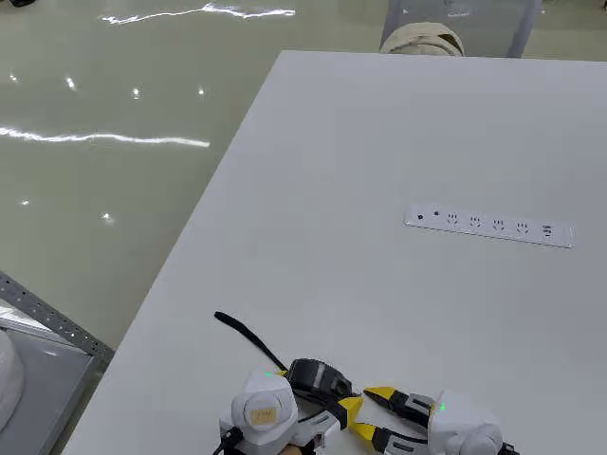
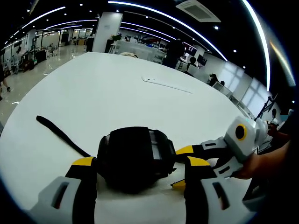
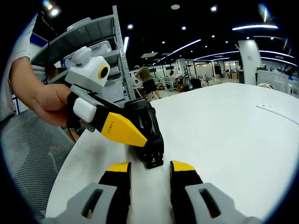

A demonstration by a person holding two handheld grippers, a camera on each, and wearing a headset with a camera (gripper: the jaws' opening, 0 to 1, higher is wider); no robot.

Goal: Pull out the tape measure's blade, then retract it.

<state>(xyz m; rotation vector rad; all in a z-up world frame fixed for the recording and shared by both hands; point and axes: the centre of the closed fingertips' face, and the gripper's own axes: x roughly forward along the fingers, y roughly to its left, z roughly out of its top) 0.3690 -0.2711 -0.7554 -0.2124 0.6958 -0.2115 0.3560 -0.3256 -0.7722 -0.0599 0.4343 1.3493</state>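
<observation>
Tape measure point(image 3: 148, 135) sits clamped by its case in the left gripper point(image 2: 138, 163), blade end apparently facing the right gripper point(image 3: 149, 169), whose parted, empty jaws line up just short of it.

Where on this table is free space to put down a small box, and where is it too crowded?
The widest bare patch of the table lies between the far edge and the power strip. Another lies between the power strip and the tape measure. Crowded: the near edge, where the left gripper, the right gripper and the strap meet.
</observation>
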